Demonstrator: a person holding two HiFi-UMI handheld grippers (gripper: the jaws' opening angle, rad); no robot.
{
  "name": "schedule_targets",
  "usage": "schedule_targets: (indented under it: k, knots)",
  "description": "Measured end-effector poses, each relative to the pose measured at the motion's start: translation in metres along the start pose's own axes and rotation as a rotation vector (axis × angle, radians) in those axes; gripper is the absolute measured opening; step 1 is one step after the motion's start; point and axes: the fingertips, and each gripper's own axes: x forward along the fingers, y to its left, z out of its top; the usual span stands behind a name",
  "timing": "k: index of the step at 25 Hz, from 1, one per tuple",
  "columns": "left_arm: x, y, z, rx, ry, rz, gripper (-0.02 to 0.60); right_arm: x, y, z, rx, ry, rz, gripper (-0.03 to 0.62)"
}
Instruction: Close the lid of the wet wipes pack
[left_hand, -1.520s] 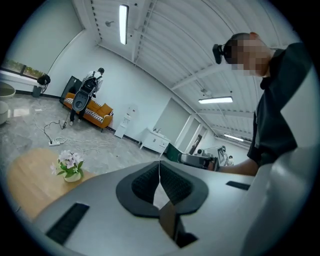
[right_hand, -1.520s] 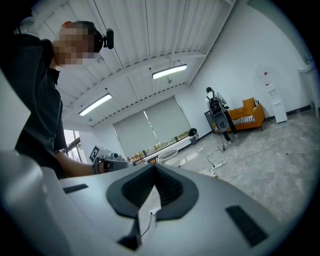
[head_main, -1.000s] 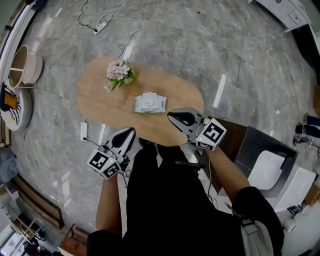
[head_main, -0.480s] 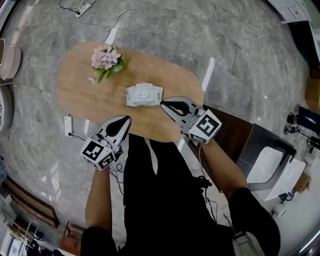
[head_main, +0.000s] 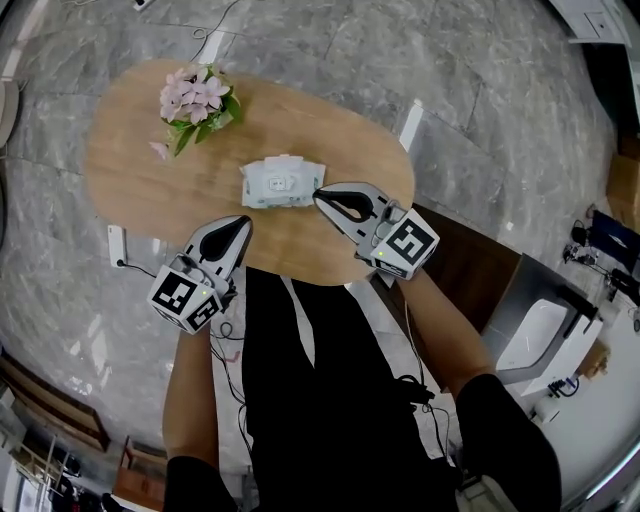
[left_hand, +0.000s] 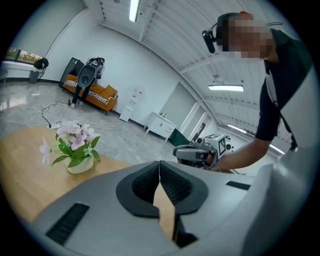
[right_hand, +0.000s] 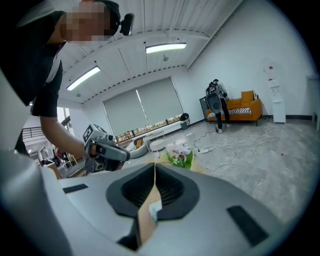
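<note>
Both of my grippers are empty, and each has its jaws pressed together, tip to tip. The pack lies flat near the middle of the table, somewhat toward the near edge. A pot of flowers stands well apart from it, by the far left edge.

The main risk, as I judge it, is that the pack slides instead of the lid shutting. It looks soft and light, nothing pins it down, and the wood is smooth. A sideways nudge from a closed tip could skate it toward the far edge or spin it. The lid seems to stand up along the pack's far side, though it's too small to be sure. If so, pressing from the near side may fold it further back rather than down. A press off the lid's middle could also leave one corner unlatched.

My right gripper has its tip just beside the pack's near right corner, and I can't tell whether it touches. My left gripper sits at the table's near edge, left of the pack and clearly apart from it.
</note>
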Motion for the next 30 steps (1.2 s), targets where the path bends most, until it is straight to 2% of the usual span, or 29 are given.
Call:
schedule_targets:
  k: [11, 30]
  knots:
    - [0.011, 0.033, -0.036, -0.052, 0.008, 0.009, 0.017, 0.035, -0.041, -0.047, 0.024, 0.046, -0.047, 0.028]
    - [0.036, 0.051, -0.06, -0.111, 0.008, -0.03, 0.017, 0.069, -0.103, -0.126, 0.059, 0.165, -0.076, 0.064]
